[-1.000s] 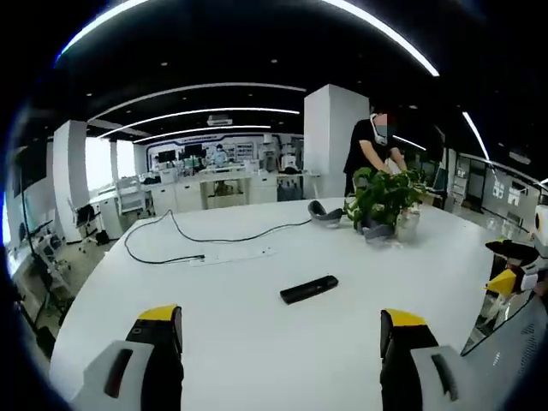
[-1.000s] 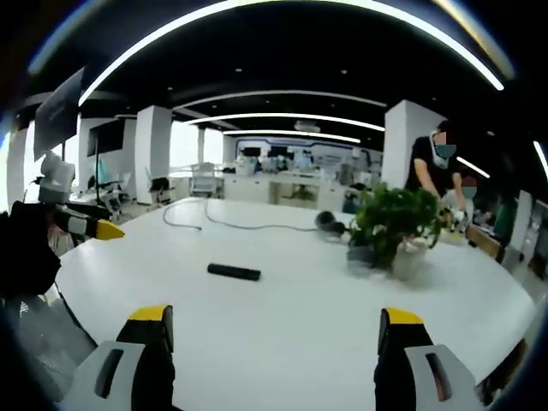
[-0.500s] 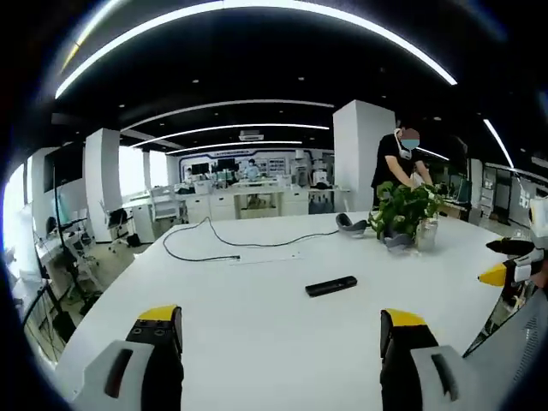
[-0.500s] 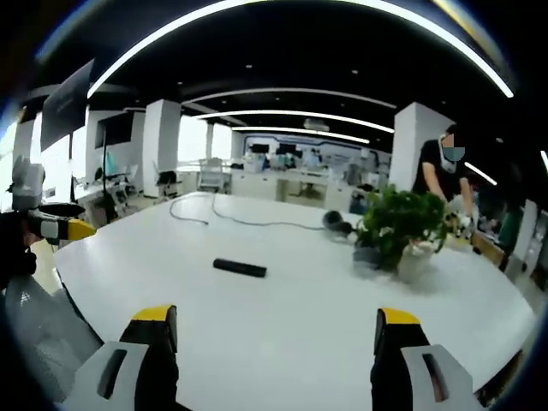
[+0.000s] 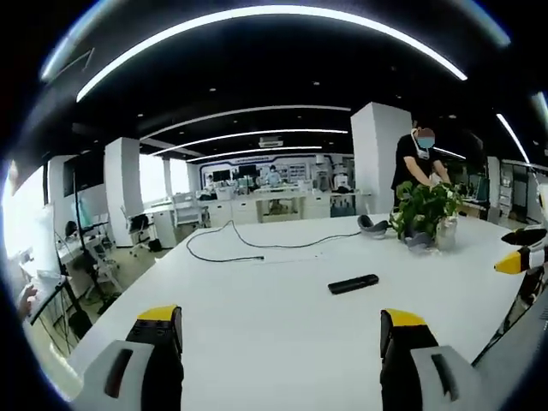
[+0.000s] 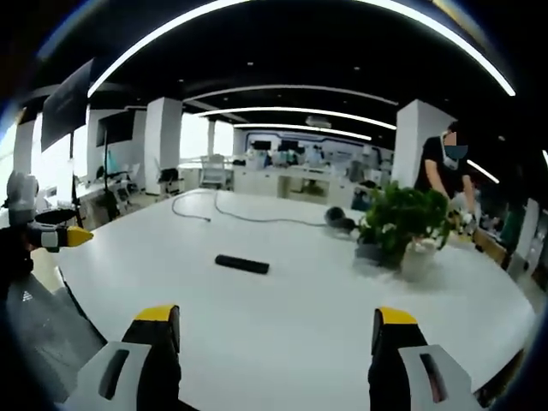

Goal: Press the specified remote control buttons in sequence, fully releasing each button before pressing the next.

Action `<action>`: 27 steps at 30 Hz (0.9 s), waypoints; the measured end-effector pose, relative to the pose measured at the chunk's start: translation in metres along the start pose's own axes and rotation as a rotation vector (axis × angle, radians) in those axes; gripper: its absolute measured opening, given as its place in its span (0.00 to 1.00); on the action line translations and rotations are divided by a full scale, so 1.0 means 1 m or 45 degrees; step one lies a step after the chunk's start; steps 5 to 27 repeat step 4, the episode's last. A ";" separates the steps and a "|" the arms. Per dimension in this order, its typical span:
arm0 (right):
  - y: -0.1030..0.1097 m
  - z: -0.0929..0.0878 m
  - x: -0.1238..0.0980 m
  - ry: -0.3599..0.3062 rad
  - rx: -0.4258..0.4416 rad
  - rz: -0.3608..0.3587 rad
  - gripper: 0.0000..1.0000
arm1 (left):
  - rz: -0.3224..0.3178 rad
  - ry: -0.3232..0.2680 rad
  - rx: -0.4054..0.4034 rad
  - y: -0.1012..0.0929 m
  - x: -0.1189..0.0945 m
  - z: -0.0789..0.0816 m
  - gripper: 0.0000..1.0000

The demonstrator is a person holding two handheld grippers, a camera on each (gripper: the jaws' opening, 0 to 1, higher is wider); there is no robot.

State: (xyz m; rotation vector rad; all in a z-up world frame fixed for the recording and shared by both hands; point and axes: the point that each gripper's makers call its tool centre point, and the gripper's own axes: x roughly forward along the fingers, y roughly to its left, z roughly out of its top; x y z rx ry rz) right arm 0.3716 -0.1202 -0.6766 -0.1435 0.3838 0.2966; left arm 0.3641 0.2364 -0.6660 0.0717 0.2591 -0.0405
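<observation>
Wide white tabletop [image 5: 257, 300], seen flatter and from lower in the left gripper view than a second ago, more ceiling in frame: a shift of the camera, not of anything on the surface. Much the same in the right gripper view, with only slight drift. Likely still the approach, no button pressed yet.

Potted plant [image 6: 398, 227] toward the far right of the tabletop, a black cable [image 5: 248, 244] looping across the far side, a person [image 5: 419, 163] bent over behind the plant.

Black remote control [image 5: 353, 283] flat on the tabletop, well ahead of the left tool [image 5: 278, 330], up and right of its centre line. Same remote control [image 6: 241, 264] ahead of the right tool [image 6: 274, 330], a little left of centre. Both tools with jaws wide apart, empty, touching nothing
</observation>
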 end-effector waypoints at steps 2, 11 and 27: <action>0.001 0.000 0.000 0.000 0.000 0.001 0.91 | 0.000 0.022 0.014 -0.001 0.001 -0.003 1.00; 0.001 -0.001 0.000 0.006 -0.010 0.000 0.91 | 0.007 0.025 0.024 0.000 0.001 -0.003 1.00; 0.001 -0.001 0.000 0.006 -0.010 0.000 0.91 | 0.007 0.025 0.024 0.000 0.001 -0.003 1.00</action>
